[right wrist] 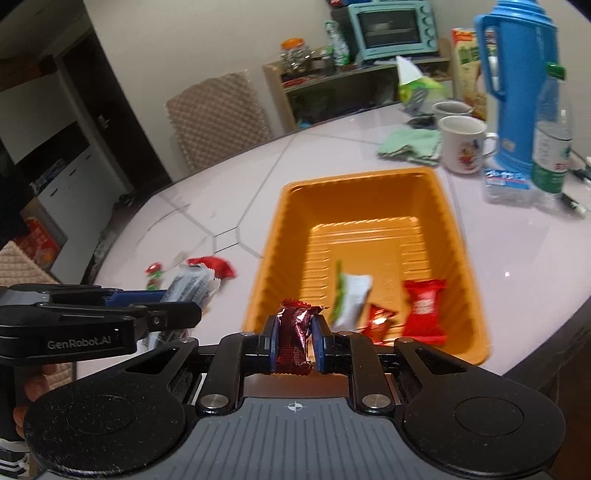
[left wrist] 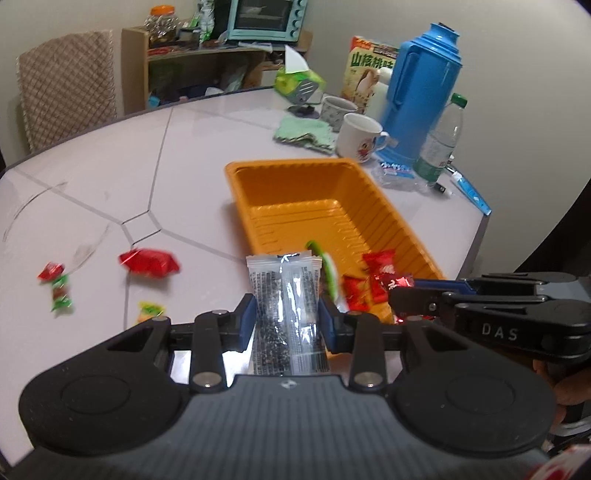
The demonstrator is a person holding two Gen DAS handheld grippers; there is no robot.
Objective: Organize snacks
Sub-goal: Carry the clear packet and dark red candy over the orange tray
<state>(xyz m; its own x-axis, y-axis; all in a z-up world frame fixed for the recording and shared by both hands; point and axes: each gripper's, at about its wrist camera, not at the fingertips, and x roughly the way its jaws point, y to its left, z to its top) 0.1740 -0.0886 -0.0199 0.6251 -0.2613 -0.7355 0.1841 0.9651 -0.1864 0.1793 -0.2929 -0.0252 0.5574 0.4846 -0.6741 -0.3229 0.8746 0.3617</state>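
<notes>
An orange plastic tray [left wrist: 258, 173] [right wrist: 288, 221] sits mid-table, with a white-and-green packet [right wrist: 351, 295] and red candies [right wrist: 423, 306] [left wrist: 380, 269] at its near end. My left gripper [left wrist: 286, 317] is shut on a clear packet of black seeds [left wrist: 284, 295], just short of the tray's near left corner. My right gripper [right wrist: 293, 338] is shut on a dark red foil candy [right wrist: 293, 332], over the tray's near rim. In the right wrist view the left gripper [right wrist: 177, 299] shows at the left with its packet. Loose snacks lie left of the tray: a red wrapper [left wrist: 147, 262] [right wrist: 216, 266], a red-green candy [left wrist: 57, 286], a yellow one [left wrist: 149, 310].
At the table's far right stand a blue thermos [left wrist: 421, 92], a water bottle [left wrist: 441, 140], two mugs [left wrist: 360, 136], a green cloth [left wrist: 303, 131], a tissue pack [left wrist: 299, 79] and a snack box [left wrist: 365, 70]. A padded chair [left wrist: 66, 85] and a shelf with a toaster oven [left wrist: 266, 18] stand beyond.
</notes>
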